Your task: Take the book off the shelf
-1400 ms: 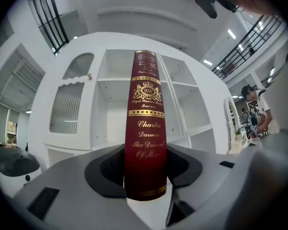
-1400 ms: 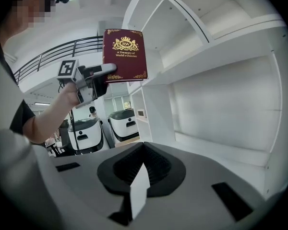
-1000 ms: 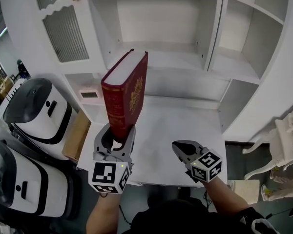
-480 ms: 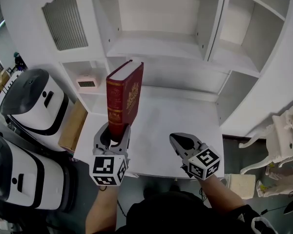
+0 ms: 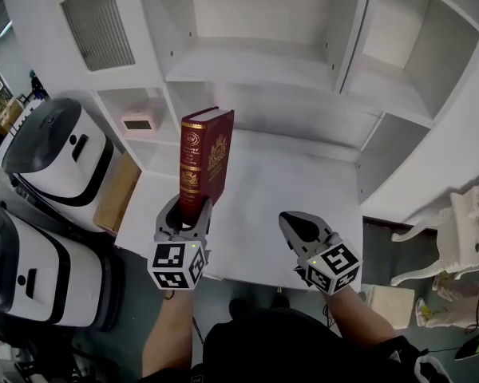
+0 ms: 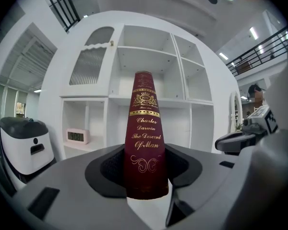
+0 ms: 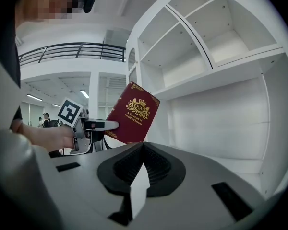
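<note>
left gripper (image 5: 190,212) is clamping the upright book (image 5: 208,154) by its bottom end before the shelf (image 5: 247,66), probably risking a top-heavy tilt and slip.

A white surface (image 5: 287,206) runs along the foot of a tall white shelf unit (image 5: 255,66) with open compartments. In a small compartment at the left, just above the surface, a pink clock (image 5: 136,124) stands on its shelf. On the dark floor (image 5: 383,250) to the left stand two white machines (image 5: 56,146), with a cardboard box (image 5: 116,194) between the farther one and the surface's left edge. A white chair (image 5: 463,230) stands at the right.
</note>
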A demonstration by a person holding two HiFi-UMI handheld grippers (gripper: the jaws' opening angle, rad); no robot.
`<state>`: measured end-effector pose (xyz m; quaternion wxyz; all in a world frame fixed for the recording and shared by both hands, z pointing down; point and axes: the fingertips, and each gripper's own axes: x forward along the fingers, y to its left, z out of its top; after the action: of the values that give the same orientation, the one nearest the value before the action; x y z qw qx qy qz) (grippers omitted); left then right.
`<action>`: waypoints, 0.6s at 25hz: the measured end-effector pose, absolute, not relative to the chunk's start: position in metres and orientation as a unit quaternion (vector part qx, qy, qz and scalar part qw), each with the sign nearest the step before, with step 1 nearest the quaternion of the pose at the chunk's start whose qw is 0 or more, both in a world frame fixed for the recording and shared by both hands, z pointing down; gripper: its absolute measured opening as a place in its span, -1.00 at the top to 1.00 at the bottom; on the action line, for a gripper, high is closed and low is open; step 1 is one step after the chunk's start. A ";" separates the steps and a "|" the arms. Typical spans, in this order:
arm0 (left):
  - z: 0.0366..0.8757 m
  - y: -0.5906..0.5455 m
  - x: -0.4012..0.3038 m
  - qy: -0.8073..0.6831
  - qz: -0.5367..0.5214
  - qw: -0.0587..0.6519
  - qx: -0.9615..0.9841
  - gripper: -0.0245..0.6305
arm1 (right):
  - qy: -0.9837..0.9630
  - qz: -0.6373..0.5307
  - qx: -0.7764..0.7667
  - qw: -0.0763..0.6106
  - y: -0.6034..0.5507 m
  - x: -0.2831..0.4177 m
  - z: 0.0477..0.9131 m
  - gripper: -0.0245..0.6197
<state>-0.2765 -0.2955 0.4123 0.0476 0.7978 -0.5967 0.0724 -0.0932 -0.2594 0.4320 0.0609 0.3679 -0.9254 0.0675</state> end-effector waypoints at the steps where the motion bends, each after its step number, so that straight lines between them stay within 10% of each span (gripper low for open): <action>1: 0.418 -0.297 -0.276 -0.598 0.077 0.053 0.796 0.27 | -0.925 0.069 0.369 0.060 -0.261 -0.090 0.433 0.88; 15: 0.456 -0.308 -0.252 -0.597 0.108 0.090 0.790 0.27 | -0.928 0.072 0.361 0.051 -0.275 -0.063 0.449 0.89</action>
<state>-0.2519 -0.3081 0.4564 0.0904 0.7896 -0.5972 0.1081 -0.0630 -0.2755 0.4489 0.0514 0.3609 -0.9284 0.0719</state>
